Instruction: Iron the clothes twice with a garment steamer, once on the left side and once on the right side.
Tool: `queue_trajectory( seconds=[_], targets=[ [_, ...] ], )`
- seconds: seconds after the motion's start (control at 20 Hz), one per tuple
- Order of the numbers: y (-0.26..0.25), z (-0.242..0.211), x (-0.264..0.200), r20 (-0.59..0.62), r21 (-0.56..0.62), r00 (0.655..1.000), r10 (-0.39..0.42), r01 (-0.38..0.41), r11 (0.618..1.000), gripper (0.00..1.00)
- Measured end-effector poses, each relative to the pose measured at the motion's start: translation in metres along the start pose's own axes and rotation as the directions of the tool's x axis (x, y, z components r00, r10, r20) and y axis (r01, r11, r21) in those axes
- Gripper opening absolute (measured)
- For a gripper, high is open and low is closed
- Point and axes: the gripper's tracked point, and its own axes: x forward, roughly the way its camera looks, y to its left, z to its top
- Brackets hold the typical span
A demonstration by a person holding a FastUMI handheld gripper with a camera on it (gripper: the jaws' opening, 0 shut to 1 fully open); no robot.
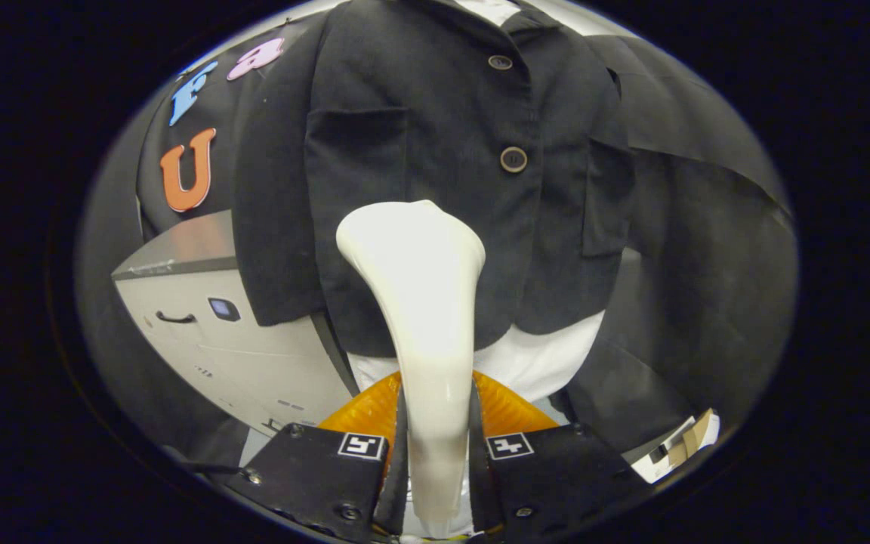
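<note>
A dark buttoned jacket (pixel 435 151) hangs straight ahead, over a white garment (pixel 533 359) whose hem shows below it. The cream-white garment steamer (pixel 424 302) stands up between my fingers, and my gripper (pixel 435 423) is shut on its handle. The steamer's wide head rests against or just in front of the jacket's lower middle, a little left of the button line and below the lower button (pixel 513 159). I cannot tell whether the head touches the cloth.
A pale cabinet or appliance (pixel 201 332) with a small handle and a panel stands at the left, partly behind the jacket's sleeve. Black cloth covers the wall behind and to the right. Some cardboard and paper (pixel 680 446) lies low at the right.
</note>
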Motion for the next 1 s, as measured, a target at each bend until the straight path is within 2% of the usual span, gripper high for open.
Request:
queue_trajectory(
  seconds=[0.25,0.45,0.75,1.0],
  targets=[
    [0.001,-0.025,0.005,-0.046,0.023,0.999,-0.008,0.009,1.0,0.36],
    [-0.013,-0.02,-0.016,-0.041,0.077,0.999,0.002,0.001,0.997,0.36],
    [-0.058,0.019,-0.07,0.034,0.146,0.999,-0.016,0.011,0.989,0.36],
    [-0.109,0.076,-0.113,0.138,0.205,0.99,-0.022,-0.007,0.979,0.36]
  ],
)
